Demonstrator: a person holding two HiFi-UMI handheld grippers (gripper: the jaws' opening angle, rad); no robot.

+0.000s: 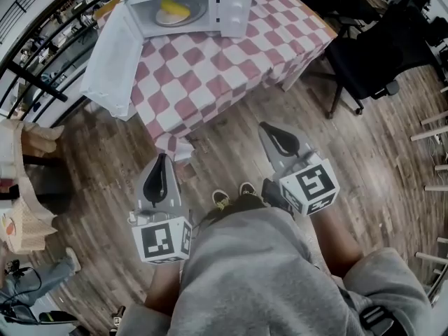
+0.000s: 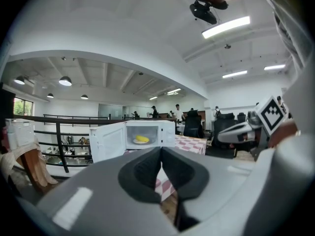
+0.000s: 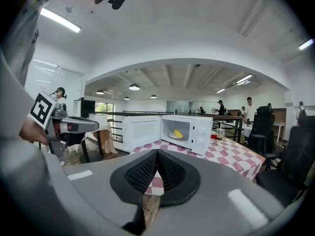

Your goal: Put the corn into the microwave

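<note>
The yellow corn [image 1: 174,9] lies on a plate inside the white microwave [image 1: 231,5], whose door [image 1: 112,61] stands swung wide open to the left. The same corn [image 2: 141,138] [image 3: 177,133] is visible in both gripper views. The microwave sits on a table with a red-and-white checked cloth [image 1: 210,68]. My left gripper [image 1: 164,158] and right gripper [image 1: 264,126] hover over the wooden floor, well short of the table, both shut with nothing between the jaws.
A black office chair [image 1: 371,61] stands to the right of the table. A wooden chair with cloth [image 1: 21,152] is at the left, beside a black railing [image 1: 42,82]. The person's feet [image 1: 231,196] show between the grippers. More chairs and people are far behind.
</note>
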